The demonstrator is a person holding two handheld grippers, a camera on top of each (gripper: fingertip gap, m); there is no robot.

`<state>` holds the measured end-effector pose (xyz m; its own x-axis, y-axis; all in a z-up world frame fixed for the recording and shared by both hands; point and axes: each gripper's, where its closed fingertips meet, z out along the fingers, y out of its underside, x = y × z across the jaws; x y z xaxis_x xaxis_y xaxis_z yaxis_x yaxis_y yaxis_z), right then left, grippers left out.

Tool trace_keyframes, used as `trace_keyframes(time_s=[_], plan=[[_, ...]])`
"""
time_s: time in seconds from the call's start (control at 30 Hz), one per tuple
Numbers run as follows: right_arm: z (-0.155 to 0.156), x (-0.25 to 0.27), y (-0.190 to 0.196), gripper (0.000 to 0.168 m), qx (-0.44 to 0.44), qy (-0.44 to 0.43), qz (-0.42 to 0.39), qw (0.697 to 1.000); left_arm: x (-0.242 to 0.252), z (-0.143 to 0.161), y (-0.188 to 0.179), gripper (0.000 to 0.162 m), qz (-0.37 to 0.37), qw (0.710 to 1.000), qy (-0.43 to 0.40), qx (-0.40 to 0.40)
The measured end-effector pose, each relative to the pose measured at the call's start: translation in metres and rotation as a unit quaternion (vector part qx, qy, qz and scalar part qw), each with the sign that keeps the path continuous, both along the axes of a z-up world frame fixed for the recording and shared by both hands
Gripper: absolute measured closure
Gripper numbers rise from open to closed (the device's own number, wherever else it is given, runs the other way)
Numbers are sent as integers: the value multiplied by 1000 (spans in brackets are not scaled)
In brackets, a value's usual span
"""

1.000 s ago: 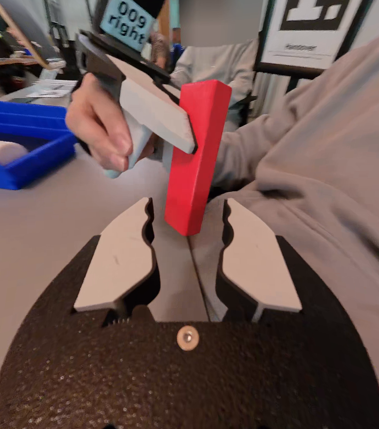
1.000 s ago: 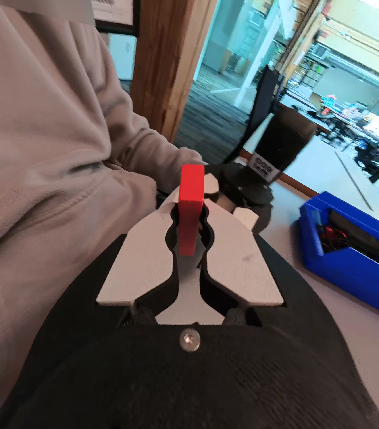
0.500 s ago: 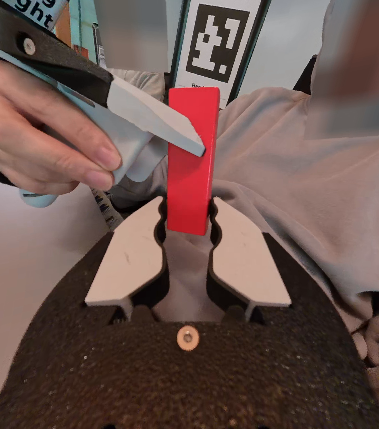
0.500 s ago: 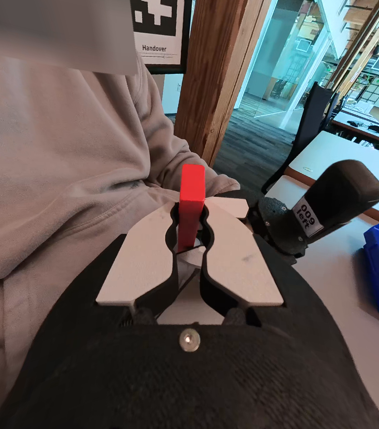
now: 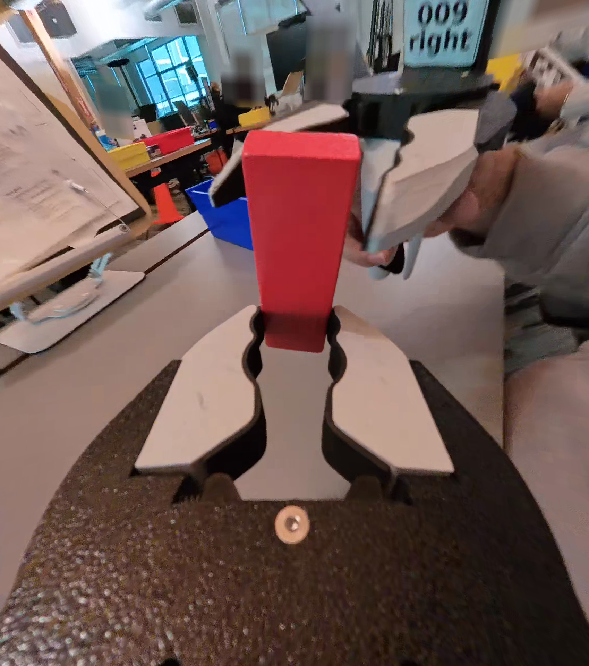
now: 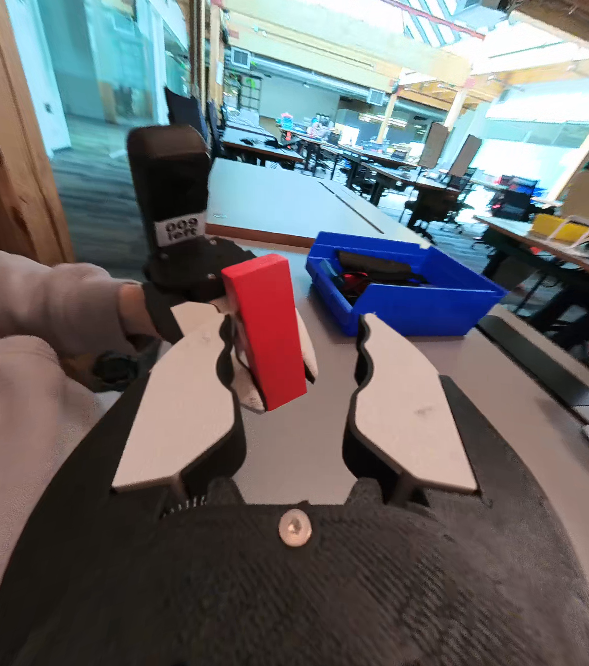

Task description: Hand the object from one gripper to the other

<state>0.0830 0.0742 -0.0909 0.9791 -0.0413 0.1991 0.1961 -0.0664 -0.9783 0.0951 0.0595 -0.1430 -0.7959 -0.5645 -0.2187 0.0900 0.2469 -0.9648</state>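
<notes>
A red rectangular block [image 5: 298,230] stands upright with its lower end clamped between the fingertips of my left gripper [image 5: 295,326], which is shut on it. In the right wrist view the same block [image 6: 266,329] leans between the spread fingers of my right gripper [image 6: 295,329], which is open and not touching it. The right gripper also shows in the left wrist view [image 5: 307,158], its jaws spread behind the block's top. The left gripper [image 6: 268,346] holds the block from behind in the right wrist view.
A blue bin [image 6: 404,288] with dark items stands on the grey table [image 6: 502,468] ahead of the right gripper; a blue bin [image 5: 224,212] also shows behind the block. A clipboard stand [image 5: 26,187] stands at left. A person's grey sleeve [image 5: 556,234] fills the right. Across from one pair of fingers to the other is roughly 5 cm.
The right gripper has opened and let go of the red block. The left gripper has closed on the block's lower end and now holds it. Both views have swung toward the room.
</notes>
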Motion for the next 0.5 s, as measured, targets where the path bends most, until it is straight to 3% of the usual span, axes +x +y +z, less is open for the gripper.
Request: trace_keyframes(time_s=[0.1,0.27,0.3,0.5], plan=[[0,-11,-2,123,-1,-68,22,997,-1,-3,-3,128,10,1000,2,29],[-9,-24,-3,126,-22,-131,58,989,-4,-15,-8,128,-1,998,19,61],[-9,-24,-4,133,-21,-132,60,989,-7,-16,-11,128,-14,998,21,62],[-2,-45,-11,135,0,-91,148,985,-31,-12,-24,128,-106,992,39,48]])
